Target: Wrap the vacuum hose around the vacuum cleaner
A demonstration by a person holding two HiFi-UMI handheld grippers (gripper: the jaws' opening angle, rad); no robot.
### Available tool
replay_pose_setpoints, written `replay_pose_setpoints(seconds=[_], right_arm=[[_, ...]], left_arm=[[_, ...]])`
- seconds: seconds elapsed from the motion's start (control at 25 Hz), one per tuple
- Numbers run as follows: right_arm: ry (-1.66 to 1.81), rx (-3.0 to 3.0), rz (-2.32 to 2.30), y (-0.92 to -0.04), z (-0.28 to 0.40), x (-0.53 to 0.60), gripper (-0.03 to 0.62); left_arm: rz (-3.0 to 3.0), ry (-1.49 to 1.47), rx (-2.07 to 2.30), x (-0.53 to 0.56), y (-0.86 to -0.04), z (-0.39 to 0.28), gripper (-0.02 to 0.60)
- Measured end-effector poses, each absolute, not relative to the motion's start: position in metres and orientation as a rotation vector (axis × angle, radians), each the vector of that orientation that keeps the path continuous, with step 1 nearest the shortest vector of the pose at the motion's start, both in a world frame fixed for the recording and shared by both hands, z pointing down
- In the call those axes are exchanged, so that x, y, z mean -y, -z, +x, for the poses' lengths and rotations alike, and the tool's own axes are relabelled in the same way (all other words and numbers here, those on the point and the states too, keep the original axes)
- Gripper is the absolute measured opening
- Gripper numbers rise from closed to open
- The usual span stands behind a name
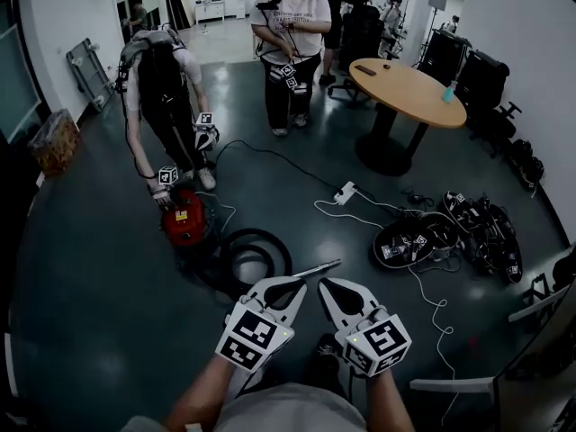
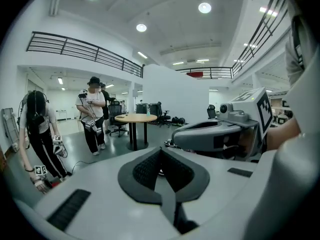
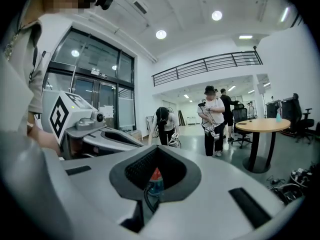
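Observation:
The red vacuum cleaner [image 1: 184,221] stands on the dark floor to the left, and a person [image 1: 160,84] bends over it with one hand on top. Its black hose [image 1: 258,254] lies coiled on the floor beside it, with the metal wand [image 1: 317,269] pointing right. My left gripper [image 1: 297,285] and right gripper [image 1: 327,286] hang side by side above the floor near the coil, both shut and empty. In the right gripper view the vacuum cleaner [image 3: 156,176] shows just past the shut right gripper [image 3: 157,153]. The left gripper [image 2: 161,152] is shut too, facing the room.
A second person [image 1: 290,39] stands at the back holding grippers. A round wooden table [image 1: 407,88] stands at the right. A white power strip [image 1: 346,192] and its cords cross the floor. A heap of gear and cables [image 1: 450,237] lies at the right, with office chairs [image 1: 477,84] behind.

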State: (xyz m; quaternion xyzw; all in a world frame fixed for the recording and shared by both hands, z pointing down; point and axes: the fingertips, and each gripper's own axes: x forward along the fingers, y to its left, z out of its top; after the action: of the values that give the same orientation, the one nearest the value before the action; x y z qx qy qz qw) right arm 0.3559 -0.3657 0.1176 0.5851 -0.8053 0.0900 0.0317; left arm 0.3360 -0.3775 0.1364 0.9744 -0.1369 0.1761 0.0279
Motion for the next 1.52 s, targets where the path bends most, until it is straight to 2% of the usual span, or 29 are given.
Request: replay_pose_setpoints(seconds=[0.24, 0.8, 1.52], right_arm=[[-0.214, 2.546, 1.842, -0.088, 0.343, 0.352, 0.005], [-0.183, 2.493, 1.876, -0.078, 0.342, 0.342, 0.005], [-0.154, 2.494, 1.834, -0.089, 0.339, 0.329, 0.005]], left_arm=[[3.032, -0.483, 0.44, 0.363, -0.117, 0.322, 0.008], [3.057, -0.378, 0.452, 0.355, -0.095, 0.323, 0.008], [3.049, -0.415, 0.41, 0.337, -0.117, 0.324, 0.008]])
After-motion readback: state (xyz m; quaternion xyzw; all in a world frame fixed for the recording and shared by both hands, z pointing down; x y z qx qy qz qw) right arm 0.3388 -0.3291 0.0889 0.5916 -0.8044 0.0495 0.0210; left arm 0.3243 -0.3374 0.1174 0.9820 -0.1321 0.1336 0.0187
